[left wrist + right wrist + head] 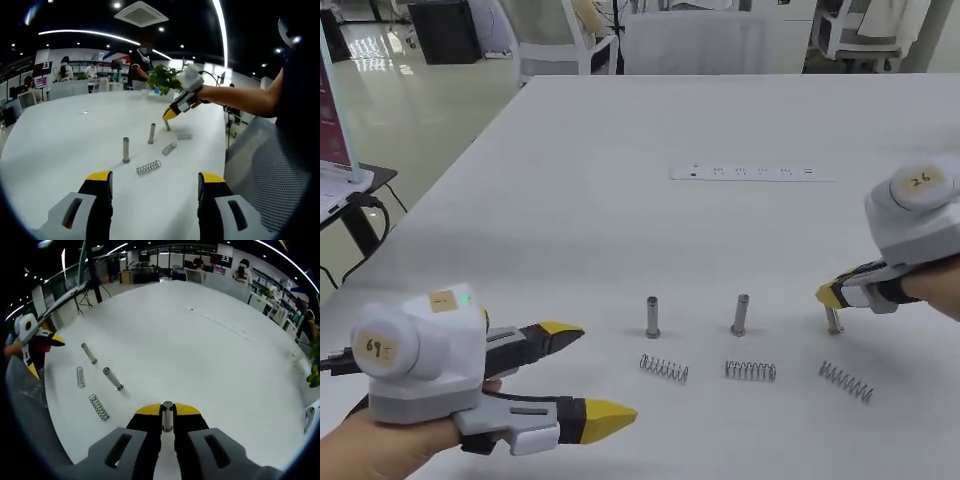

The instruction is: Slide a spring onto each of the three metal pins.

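Three short metal pins stand upright in a row on the white table [620, 200]: the left pin [652, 317], the middle pin [740, 314] and the right pin [834, 321]. A spring lies flat in front of each: left spring [664, 368], middle spring [750, 371], right spring [846, 381]. My right gripper [830, 295] is shut on the right pin [167, 406], its yellow tips [150, 410] either side of it. My left gripper [590, 372] is open and holds nothing, left of the row. In the left gripper view its tips [100, 176] point toward the left spring [148, 167].
A white strip with small markings [752, 173] lies farther back on the table. Chairs [565, 40] stand beyond the far edge. A potted plant [162, 77] and people show in the background. The person's arm [235, 97] reaches over the table's right side.
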### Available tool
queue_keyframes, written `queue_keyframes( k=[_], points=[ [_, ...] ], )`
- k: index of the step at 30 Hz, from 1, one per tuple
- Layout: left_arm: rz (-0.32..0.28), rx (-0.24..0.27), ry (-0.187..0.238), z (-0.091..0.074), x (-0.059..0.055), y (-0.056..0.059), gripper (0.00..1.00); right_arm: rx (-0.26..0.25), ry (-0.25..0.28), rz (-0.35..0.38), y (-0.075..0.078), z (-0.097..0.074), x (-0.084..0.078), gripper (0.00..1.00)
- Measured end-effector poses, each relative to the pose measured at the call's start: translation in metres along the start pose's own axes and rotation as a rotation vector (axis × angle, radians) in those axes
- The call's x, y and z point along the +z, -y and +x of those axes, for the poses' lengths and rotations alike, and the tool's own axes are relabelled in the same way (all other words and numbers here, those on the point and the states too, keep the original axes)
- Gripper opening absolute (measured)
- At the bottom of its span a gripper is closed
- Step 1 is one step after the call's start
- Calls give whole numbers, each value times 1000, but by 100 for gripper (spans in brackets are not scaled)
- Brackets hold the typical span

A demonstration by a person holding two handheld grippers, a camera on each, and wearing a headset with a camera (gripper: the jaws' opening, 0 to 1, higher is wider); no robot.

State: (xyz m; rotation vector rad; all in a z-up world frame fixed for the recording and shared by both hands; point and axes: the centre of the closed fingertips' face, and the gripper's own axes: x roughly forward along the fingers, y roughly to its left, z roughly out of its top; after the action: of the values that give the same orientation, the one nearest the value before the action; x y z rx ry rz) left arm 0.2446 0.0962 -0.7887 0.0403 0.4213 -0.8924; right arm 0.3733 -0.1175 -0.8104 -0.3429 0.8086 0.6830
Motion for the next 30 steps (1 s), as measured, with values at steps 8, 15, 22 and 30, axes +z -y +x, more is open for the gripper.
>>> queue_keyframes(
  k=[8,15,22,30],
  points=[
    [7,-2,-4,0,1,2,65,-1,7,-3,-1,-6,-4,6],
    [10,-3,-10,-2,0,3,65,2,9,-13,-3,-11,-8,6],
    [12,-3,-12,-2,0,4,65,0,12,-22,-4,-13,-10,6],
    [13,-2,-15,-3,-1,4,65,2,9,-52,-5,-14,-12,6]
  ],
)
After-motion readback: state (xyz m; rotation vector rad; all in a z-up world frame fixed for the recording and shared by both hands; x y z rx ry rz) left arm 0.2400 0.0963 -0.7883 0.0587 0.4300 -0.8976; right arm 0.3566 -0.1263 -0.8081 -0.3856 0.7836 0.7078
